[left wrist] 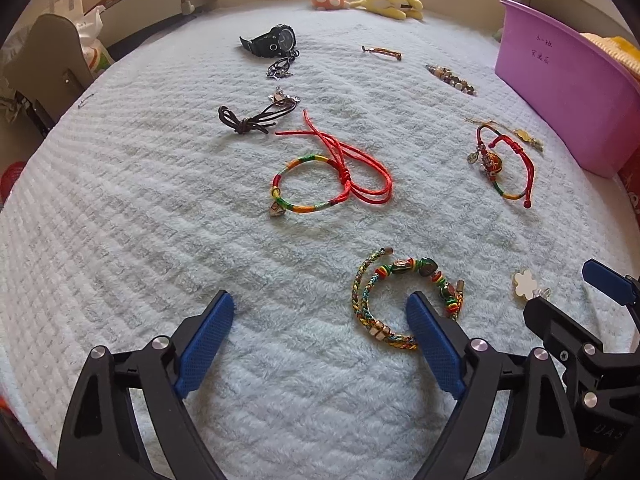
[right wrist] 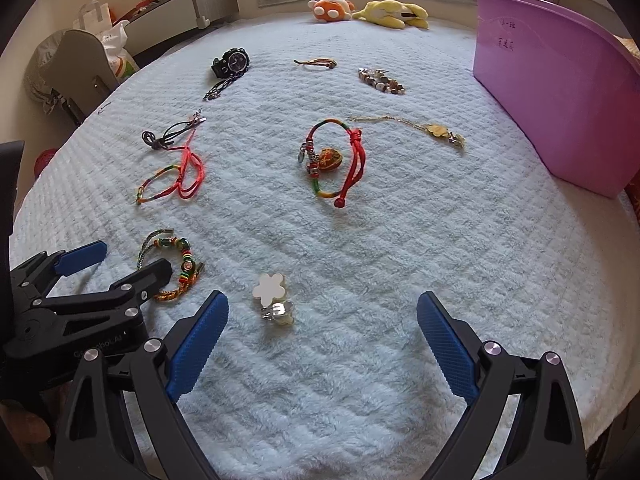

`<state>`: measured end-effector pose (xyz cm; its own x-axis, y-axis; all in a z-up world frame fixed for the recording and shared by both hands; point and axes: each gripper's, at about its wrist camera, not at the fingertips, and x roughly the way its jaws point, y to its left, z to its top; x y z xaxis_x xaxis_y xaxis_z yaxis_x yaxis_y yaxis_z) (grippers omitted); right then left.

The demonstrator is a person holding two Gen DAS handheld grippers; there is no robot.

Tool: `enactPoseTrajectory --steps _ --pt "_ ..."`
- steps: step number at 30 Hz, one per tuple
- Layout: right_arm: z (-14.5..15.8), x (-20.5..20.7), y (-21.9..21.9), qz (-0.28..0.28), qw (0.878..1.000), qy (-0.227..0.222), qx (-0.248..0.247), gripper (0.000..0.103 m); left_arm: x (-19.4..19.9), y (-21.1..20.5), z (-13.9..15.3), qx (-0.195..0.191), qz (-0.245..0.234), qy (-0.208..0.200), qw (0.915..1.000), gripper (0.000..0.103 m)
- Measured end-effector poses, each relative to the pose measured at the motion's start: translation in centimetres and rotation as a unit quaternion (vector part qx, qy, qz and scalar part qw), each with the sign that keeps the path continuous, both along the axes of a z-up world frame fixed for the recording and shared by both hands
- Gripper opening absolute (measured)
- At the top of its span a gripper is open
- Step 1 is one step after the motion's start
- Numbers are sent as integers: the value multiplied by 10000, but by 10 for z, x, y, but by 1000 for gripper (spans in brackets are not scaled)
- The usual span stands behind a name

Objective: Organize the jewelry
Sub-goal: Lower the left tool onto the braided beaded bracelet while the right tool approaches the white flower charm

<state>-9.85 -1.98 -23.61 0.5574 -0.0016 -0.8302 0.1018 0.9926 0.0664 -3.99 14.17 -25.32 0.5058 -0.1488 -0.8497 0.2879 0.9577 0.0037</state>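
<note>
Just ahead of your wide-open, empty left gripper, right pad edging the braided multicoloured beaded bracelet; right gripper open, empty.

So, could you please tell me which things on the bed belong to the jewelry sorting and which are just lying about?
For the job:
braided bracelet
flower clips
red cord bracelet
charm bracelet
watch
purple bin, probably

Lying about:
plush toys
paper bag
</note>
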Motion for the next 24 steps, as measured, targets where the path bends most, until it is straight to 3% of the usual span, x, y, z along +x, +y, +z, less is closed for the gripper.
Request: enactPoseTrajectory --steps 1,3,4,7,13,21,24 --pt "0 1 2 19 10000 -7 1 91 1 0 0 -5 5 15 10000 83" --pt "-2 3 4 37 10000 49 -10 67 2 -1 -1 -8 0 13 10000 82" --pt "-5 5 5 35 9999 138 -39 63 2 -2 -1 10 -21 6 10000 80" --pt "-8 5 5 25 9999 164 -41 62 2 -4 0 63 -116 -32 9999 76" --pt "-10 6 10 64 9997 170 -179 60 -8 -16 2 240 -388 -205 9987 51" --pt "-10 4 25 336 9982 119 -474 32 -14 -21 2 278 -574 -345 9974 40" --pt "-10 2 30 390 9978 105 -519 26 -18 -22 2 273 -663 -382 9967 28"
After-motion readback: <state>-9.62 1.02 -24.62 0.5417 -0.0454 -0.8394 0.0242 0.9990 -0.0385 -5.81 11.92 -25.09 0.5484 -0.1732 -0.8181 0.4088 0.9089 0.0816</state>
